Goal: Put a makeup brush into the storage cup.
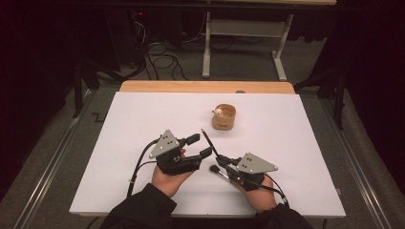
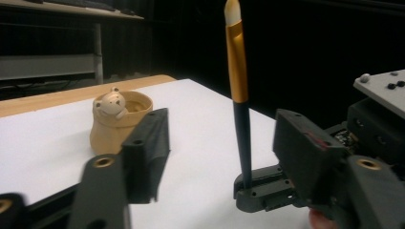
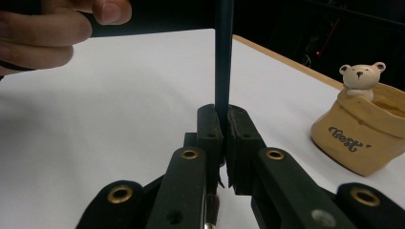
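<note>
On the white table (image 1: 143, 119), the right gripper (image 3: 224, 143) has its jaws clamped on the dark handle of a slim makeup brush with a gold ferrule and pale tip (image 2: 237, 71), holding it upright in the left gripper view. A second, dark-bristled brush (image 1: 218, 171) lies just under it. The left gripper (image 1: 198, 145) sits beside it, jaws spread wide, holding nothing. The tan bag-shaped pot with a little bear on its rim (image 1: 224, 117) stands further back, apart from both.

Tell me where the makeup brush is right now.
The makeup brush is clamped in the right gripper near the table's middle, in front of the bear cup, just right of the open left gripper.
</note>
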{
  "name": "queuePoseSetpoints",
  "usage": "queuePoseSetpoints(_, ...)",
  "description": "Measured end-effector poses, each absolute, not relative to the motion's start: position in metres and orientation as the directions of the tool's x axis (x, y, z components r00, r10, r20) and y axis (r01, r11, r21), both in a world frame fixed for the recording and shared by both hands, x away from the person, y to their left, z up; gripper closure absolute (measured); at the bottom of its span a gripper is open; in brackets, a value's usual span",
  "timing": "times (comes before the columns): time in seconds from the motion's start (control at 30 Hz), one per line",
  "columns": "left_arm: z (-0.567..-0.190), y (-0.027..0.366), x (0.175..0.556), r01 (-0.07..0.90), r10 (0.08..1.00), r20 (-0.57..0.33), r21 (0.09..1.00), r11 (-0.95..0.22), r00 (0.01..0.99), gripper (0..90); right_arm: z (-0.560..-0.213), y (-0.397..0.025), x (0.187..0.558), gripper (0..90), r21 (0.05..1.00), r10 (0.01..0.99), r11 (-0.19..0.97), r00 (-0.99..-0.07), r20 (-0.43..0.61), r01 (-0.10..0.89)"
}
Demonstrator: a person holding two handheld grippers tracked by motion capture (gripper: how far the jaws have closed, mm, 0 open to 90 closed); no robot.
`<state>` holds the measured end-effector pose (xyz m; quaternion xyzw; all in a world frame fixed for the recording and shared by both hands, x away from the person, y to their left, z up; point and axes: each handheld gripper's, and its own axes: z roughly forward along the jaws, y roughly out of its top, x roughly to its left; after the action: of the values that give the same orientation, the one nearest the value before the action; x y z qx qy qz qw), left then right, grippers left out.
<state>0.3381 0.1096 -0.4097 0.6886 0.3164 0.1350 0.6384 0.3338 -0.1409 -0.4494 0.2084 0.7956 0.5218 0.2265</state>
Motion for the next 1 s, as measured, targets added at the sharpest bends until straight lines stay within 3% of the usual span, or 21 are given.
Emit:
queuePoseSetpoints(0.4,-0.4097,0.1114,0.3382,0.268,0.579,-0.236,0.963,0.032,0.78,67.5,-0.4523,-0.1345,0.332,87.0,0.915,0.546,0.394,-0.823,-0.156,0.088)
queuePoseSetpoints(0.7,-0.4114,0.1137,0.3394,0.274,0.565,-0.253,0.96,0.049,0.785,78.8,-0.4541,-0.1317,0.3312,87.1,0.91,0.539,0.405,-0.827,-0.159,0.09)
queuePoseSetpoints(1.0,-0.4126,0.112,0.3387,0.271,0.538,-0.258,0.961,0.055,0.803,82.5,-0.4551,-0.1307,0.3314,86.9,0.906,0.539,0.414,-0.825,-0.169,0.085)
